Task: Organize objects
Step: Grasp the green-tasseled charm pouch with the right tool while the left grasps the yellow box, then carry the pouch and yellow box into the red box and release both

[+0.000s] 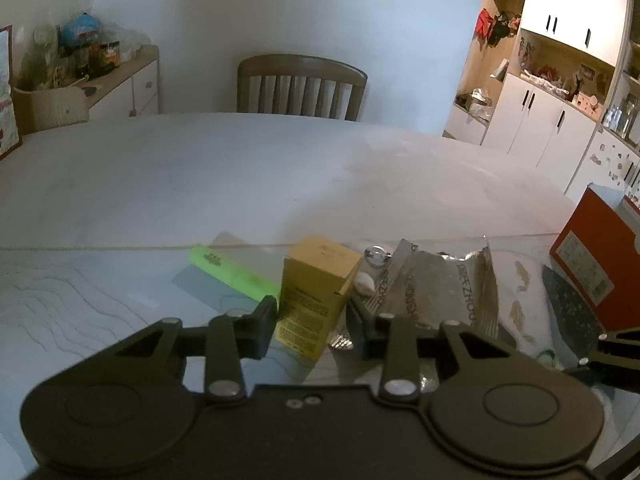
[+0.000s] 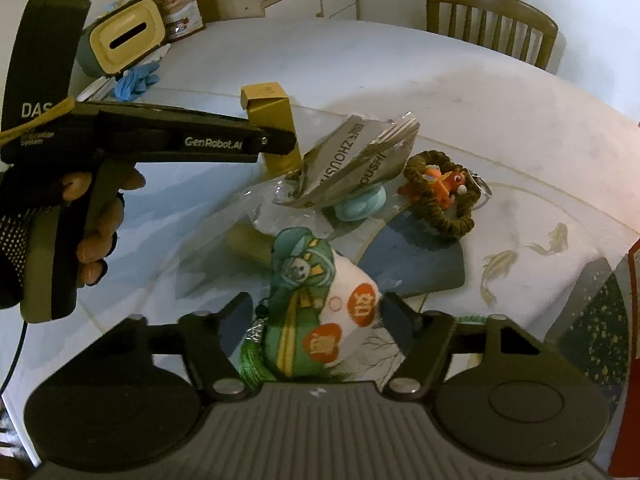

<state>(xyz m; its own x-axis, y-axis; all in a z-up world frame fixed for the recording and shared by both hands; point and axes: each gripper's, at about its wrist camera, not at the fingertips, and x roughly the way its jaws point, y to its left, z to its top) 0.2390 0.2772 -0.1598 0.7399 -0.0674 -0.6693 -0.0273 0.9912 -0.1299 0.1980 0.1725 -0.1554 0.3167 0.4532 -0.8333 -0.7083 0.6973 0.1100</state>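
Box [image 1: 316, 300] stands between left tool's [image 1: 310, 326] open fingers.

"GenRobot.AI" on left tongs [image 2: 276, 142].

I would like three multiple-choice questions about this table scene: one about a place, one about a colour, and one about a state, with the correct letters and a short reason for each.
1. Where does the small yellow cardboard box stand?
A. Between the left gripper's jaws
B. On the wooden chair
C. Inside the red box

2. What colour is the long flat stick lying left of the yellow box?
A. Red
B. Bright green
C. Black

3. What is the state of the right gripper?
A. Wide open over bare table
B. Out of view
C. Around the green and white plush charm

Answers:
1 A, its jaws flank the upright box.
2 B, it looks neon green.
3 C, the charm fills the gap between its jaws.
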